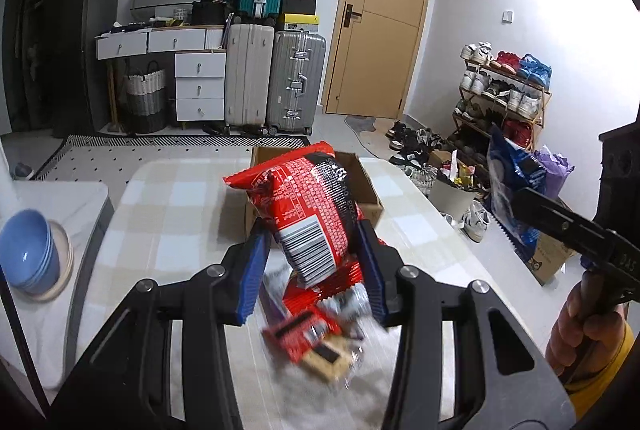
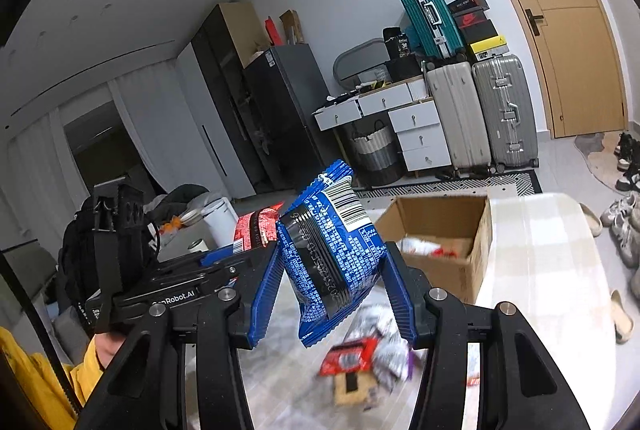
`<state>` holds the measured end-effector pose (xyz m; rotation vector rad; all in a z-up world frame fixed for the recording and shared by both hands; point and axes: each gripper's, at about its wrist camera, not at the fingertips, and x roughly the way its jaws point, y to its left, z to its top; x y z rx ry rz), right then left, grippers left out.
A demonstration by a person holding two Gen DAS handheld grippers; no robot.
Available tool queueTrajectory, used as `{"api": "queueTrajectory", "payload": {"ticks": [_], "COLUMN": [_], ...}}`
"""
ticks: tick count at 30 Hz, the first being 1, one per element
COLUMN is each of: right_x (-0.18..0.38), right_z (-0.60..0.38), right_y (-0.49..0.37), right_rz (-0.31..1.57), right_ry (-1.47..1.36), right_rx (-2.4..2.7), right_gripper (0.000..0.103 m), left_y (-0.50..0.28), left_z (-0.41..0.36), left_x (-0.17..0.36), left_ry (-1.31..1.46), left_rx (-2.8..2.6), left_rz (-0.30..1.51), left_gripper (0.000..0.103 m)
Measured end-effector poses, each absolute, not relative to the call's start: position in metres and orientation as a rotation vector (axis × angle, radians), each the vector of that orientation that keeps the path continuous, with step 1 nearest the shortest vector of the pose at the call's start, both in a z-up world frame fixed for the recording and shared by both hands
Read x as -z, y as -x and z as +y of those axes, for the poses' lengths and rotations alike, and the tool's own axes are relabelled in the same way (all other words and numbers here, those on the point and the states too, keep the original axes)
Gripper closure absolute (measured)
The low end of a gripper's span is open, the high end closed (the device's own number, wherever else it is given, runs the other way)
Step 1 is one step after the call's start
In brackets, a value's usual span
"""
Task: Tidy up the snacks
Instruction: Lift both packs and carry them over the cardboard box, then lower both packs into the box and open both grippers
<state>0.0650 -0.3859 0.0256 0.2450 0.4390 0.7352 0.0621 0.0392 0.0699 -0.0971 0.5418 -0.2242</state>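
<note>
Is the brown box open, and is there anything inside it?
Open. The cardboard box has its flaps up and no lid, and a few snack packets lie at the bottom. It is far from full.

A tan wooden door (image 1: 380, 14) stands in the white back wall at upper right, with three suitcases (image 1: 276, 78) and a white set of drawers (image 1: 199, 86) to its left. A dark fridge (image 1: 86, 42) fills the upper left, a crowded shoe rack (image 1: 506, 98) the right, over a pale tiled floor (image 1: 336, 134).
</note>
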Motion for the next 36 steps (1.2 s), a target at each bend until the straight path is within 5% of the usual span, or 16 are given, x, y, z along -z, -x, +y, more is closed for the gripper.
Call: {"api": "queueTrajectory", "payload": {"ticks": [22,36], "right_x": [-0.052,0.006], "right_z": [-0.338,-0.325], "right_y": [-0.263,-0.344], "right_rz": [0.660,0.869], "right_ry": [-0.165,-0.142], "right_rx": [-0.674,-0.619], "right_gripper": [0.052,0.052], "left_y": [-0.300,-0.432], "left_z": [0.017,-0.014], "left_x": [-0.120,-0.058], "left_ry": [0.047,-0.012], "left_rx": [0.287,0.269], "left_rz": [0.644,0.807], "left_gripper": [0.063,0.063]}}
